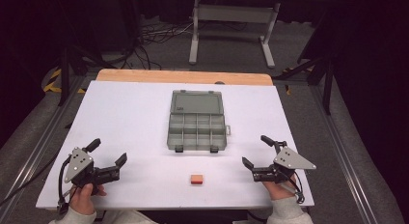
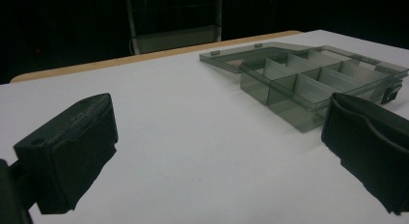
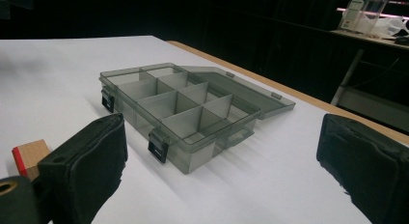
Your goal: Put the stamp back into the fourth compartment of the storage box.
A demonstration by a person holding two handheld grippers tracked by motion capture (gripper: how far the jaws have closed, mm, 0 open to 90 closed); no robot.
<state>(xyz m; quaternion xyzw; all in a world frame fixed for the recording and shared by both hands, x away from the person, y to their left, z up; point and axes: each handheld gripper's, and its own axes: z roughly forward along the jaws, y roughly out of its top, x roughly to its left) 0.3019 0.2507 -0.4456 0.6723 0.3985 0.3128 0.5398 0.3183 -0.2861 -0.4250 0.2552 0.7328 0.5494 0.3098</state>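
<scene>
A clear grey compartment box (image 1: 197,131) lies open at the table's middle, its lid (image 1: 197,102) flat behind it; it appears too in the left gripper view (image 2: 308,84) and the right gripper view (image 3: 183,108). A small orange-red block (image 1: 196,179) rests near the front edge, also seen partly behind a jaw in the right gripper view (image 3: 29,155). My left gripper (image 1: 107,153) sits at the front left, open and empty. My right gripper (image 1: 257,151) sits at the front right, open and empty.
The white table top (image 1: 125,118) has a wooden strip (image 1: 183,77) along its far edge. Beyond it stand a grey metal frame (image 1: 231,26) and cables (image 1: 154,38) on the floor. Bottles (image 3: 366,9) stand on a far shelf.
</scene>
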